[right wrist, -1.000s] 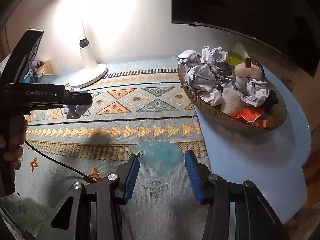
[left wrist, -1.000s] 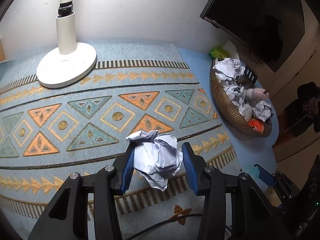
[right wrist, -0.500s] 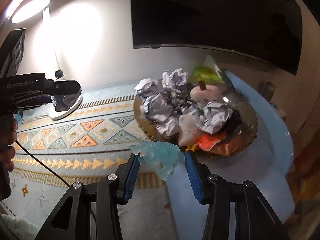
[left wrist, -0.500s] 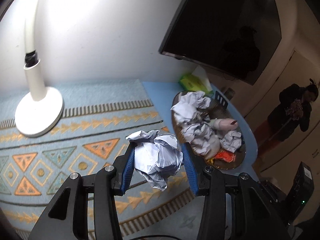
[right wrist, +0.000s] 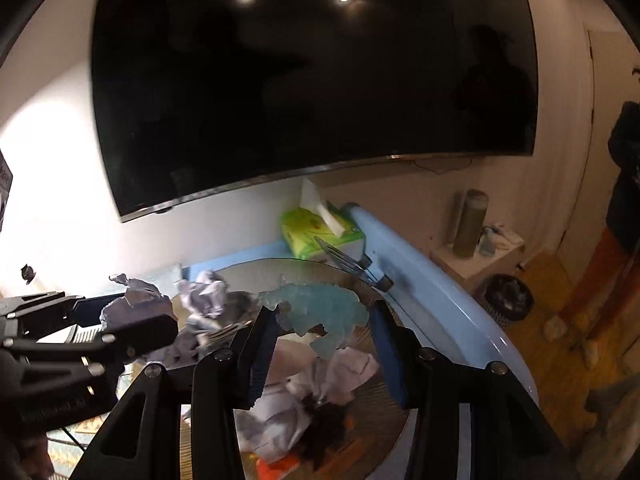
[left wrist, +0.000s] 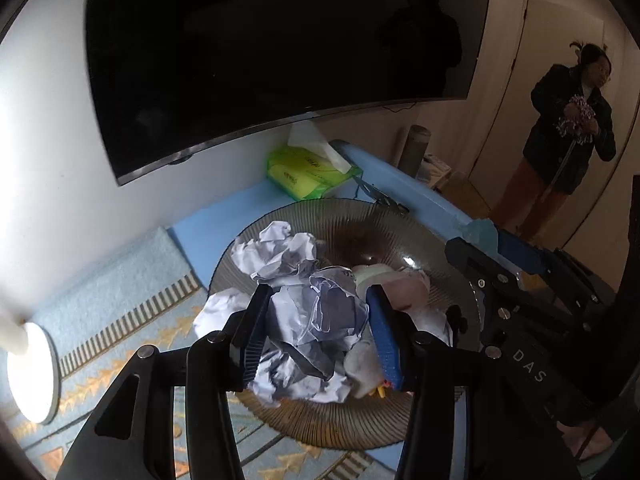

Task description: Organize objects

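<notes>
Both loads have been carried off the patterned mat and brought over the ribbed bowl (left wrist: 348, 220) within the last second. The crumpled paper ball (left wrist: 316, 320) is held clamped in the left tool (left wrist: 316, 328), at the centre of the left wrist frame, directly above the paper already heaped in the bowl. The pale blue translucent piece (right wrist: 320, 308) is gripped by the right tool (right wrist: 322, 344), at the centre of the right wrist frame, over the bowl's far side. Transport is judged finished; only the two releases appear to be left.
</notes>
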Motion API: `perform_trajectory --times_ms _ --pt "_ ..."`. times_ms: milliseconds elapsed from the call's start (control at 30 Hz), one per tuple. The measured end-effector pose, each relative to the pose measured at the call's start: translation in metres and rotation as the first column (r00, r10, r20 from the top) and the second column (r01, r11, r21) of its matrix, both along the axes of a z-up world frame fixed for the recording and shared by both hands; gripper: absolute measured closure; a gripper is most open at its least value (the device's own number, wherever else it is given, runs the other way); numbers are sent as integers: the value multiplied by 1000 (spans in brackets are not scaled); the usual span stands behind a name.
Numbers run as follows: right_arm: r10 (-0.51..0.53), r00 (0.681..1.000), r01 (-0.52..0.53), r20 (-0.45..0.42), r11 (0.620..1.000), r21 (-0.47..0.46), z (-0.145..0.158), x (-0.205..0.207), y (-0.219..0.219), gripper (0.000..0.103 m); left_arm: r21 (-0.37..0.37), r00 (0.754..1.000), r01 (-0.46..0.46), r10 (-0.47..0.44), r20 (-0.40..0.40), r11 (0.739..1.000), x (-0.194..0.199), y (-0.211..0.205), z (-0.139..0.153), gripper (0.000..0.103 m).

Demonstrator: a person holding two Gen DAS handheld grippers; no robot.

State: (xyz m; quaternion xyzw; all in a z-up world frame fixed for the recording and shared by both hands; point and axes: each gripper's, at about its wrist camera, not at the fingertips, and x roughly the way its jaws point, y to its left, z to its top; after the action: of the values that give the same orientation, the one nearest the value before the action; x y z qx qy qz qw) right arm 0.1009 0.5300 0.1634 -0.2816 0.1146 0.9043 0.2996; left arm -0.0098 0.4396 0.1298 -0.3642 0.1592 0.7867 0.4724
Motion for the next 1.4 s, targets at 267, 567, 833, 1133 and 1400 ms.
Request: perform_trajectory --times_ms 267,567,833,1133,1400 --pt "-9 998 11 63 1000 -23 -22 -3 21 34 -27 998 -29 30 62 999 -9 41 -13 43" --pt "4 999 -6 52 999 35 -16 15 1 23 32 996 -67 65 61 997 -11 29 -2 8" --pt "141 988 -148 61 979 140 6 25 -64 17 181 977 -214 213 25 960 -16 -78 22 6" --pt "405 911 -412 76 896 168 7 10 -184 2 58 795 -595 597 -104 802 -46 -277 22 1" --pt "569 782 -566 256 819 -90 -85 -17 -267 2 -266 647 -744 760 -62 612 -24 -357 -92 1"
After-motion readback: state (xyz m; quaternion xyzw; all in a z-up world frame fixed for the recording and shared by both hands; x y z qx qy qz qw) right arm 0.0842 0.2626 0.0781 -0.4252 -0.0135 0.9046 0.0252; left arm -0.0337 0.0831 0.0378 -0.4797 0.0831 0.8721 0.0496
